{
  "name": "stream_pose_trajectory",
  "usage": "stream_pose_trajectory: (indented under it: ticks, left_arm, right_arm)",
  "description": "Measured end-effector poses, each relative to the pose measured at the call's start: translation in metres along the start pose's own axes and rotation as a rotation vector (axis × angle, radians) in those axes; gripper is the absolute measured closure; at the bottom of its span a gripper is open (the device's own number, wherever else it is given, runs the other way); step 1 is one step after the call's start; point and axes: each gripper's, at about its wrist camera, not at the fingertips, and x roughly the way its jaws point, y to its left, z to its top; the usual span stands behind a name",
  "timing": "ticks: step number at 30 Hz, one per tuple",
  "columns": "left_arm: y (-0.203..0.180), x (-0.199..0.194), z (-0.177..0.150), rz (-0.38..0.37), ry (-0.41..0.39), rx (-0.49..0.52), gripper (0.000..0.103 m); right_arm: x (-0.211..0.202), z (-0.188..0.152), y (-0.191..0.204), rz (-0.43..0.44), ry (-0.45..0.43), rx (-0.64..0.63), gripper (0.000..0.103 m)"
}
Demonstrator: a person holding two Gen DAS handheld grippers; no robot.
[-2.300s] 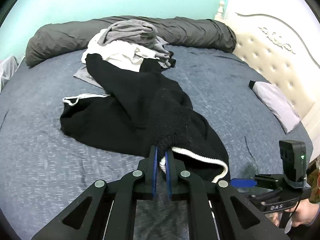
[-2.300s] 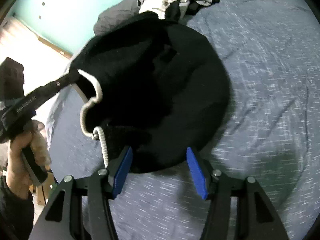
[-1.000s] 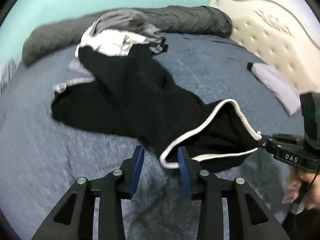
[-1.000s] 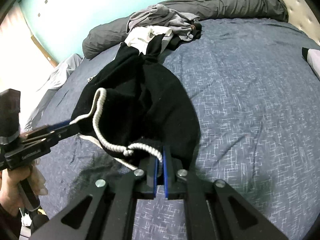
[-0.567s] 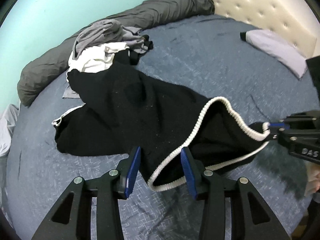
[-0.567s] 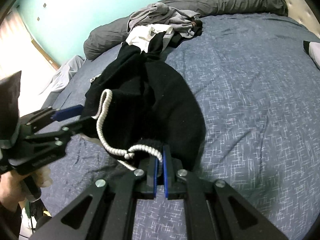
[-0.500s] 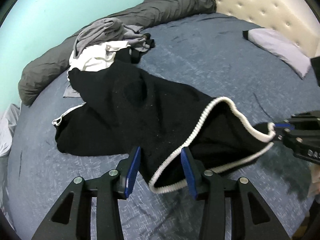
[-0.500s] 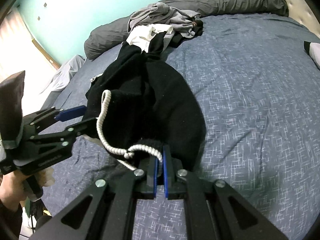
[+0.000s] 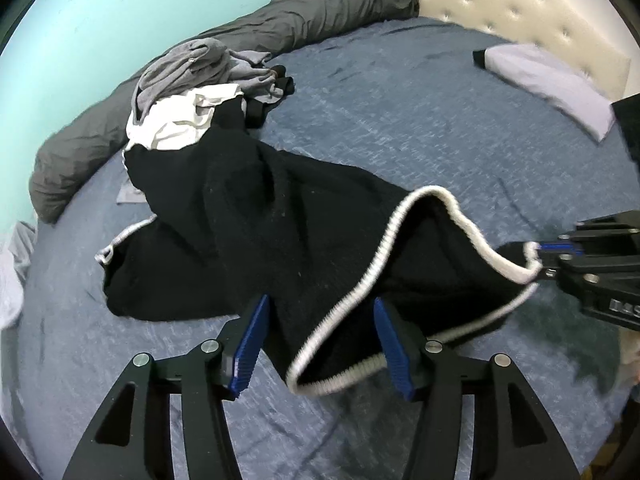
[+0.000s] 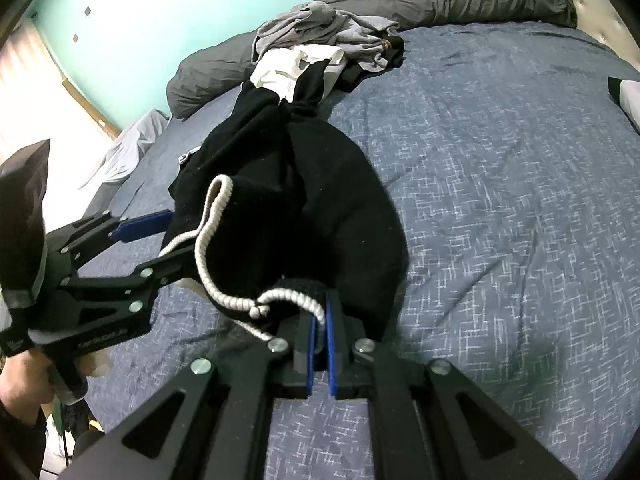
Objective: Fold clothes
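A black garment (image 9: 248, 216) with a white ribbed hem (image 9: 384, 248) lies spread on the blue bed (image 9: 400, 120). My left gripper (image 9: 322, 344) straddles the near fold of that hem; its jaws are opening and the pads do not press the cloth. At the right of this view my right gripper (image 9: 554, 256) pinches the hem's far corner. In the right wrist view the right gripper (image 10: 319, 320) is shut on the white hem (image 10: 288, 296) of the black garment (image 10: 320, 208), and the left gripper (image 10: 168, 244) stands open at the cloth's left edge.
A heap of grey and white clothes (image 9: 192, 80) lies on the garment's far end. Behind it runs a rolled grey duvet (image 9: 320, 12). A pale pillow (image 9: 548, 76) rests by the tufted headboard (image 9: 520, 8). A hand (image 10: 20, 376) holds the left gripper's handle.
The left gripper let go of the hem and its jaws have widened, and it rolled and shifted sideways. The right gripper closed on the hem and has since held still.
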Motion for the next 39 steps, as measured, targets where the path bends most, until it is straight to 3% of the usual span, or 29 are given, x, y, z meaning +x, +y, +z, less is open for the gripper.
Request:
stream_pose_trajectory:
  ticks: [6,9,10,11,13,18,27,39]
  left_arm:
    - [0.011,0.014,0.012,0.079,0.028,0.018,0.045]
    - [0.005,0.028,0.013,0.096,0.073,0.083,0.046]
    - [0.005,0.031,0.012,0.097,0.08,0.084,0.053]
    - [0.009,0.032,0.012,0.097,0.077,0.066,0.067]
    - [0.015,0.03,0.012,0.086,0.067,0.032,0.079]
    - [0.026,0.005,0.014,0.053,0.02,0.004,0.089]
    - [0.061,-0.101,0.053,0.102,-0.133,-0.046,0.092]
    - [0.102,-0.305,0.111,0.181,-0.361,-0.116,0.095]
  right_arm:
    - [-0.001,-0.001,0.001,-0.002,0.003,-0.007,0.099]
    - [0.0,-0.001,0.002,-0.001,0.004,-0.005,0.099]
    - [0.0,-0.001,0.002,0.0,0.002,-0.004,0.099]
    - [0.0,-0.001,0.003,0.001,0.001,-0.005,0.099]
    - [-0.001,-0.001,0.004,0.0,-0.003,-0.01,0.099]
    - [-0.001,0.0,-0.001,-0.003,-0.017,0.011,0.099]
    - [-0.068,0.041,0.018,-0.023,-0.193,0.017,0.099]
    - [-0.259,0.135,0.111,-0.039,-0.48,-0.171,0.1]
